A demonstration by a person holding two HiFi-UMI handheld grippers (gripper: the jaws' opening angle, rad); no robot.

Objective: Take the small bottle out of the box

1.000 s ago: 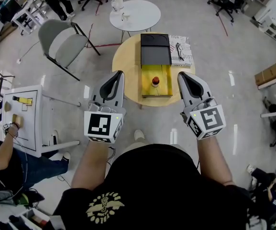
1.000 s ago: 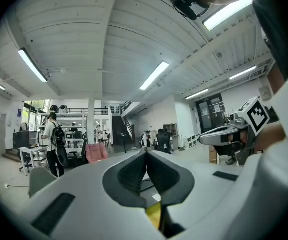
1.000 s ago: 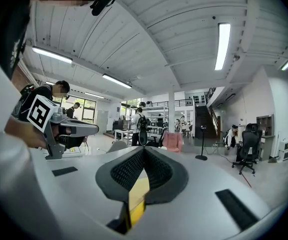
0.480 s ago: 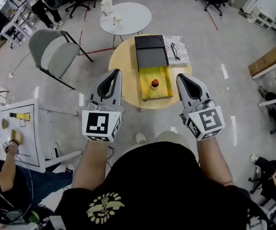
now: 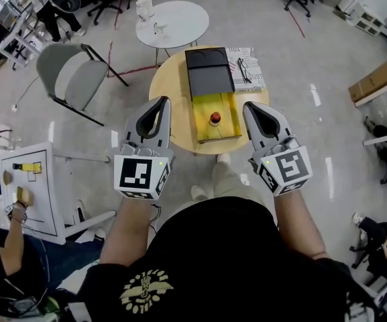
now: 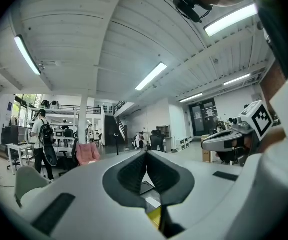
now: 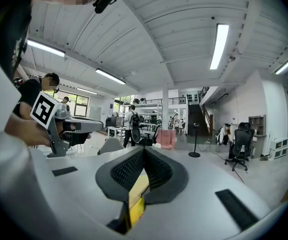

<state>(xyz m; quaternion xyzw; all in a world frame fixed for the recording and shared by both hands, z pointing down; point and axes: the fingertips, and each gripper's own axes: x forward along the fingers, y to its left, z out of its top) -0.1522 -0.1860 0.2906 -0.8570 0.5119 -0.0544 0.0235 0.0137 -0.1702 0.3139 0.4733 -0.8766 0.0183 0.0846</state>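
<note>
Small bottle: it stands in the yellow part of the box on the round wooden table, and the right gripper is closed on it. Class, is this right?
One thing is wrong. The small bottle does stand in the yellow part of the box on the round wooden table, but the right gripper is shut on nothing, apart from the bottle; the head view shows this.

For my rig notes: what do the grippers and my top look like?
The left gripper and right gripper: pale grey shells, dark ribbed pads, each with a white cube of black square markers. The top: black, short-sleeved, gold emblem.
</note>
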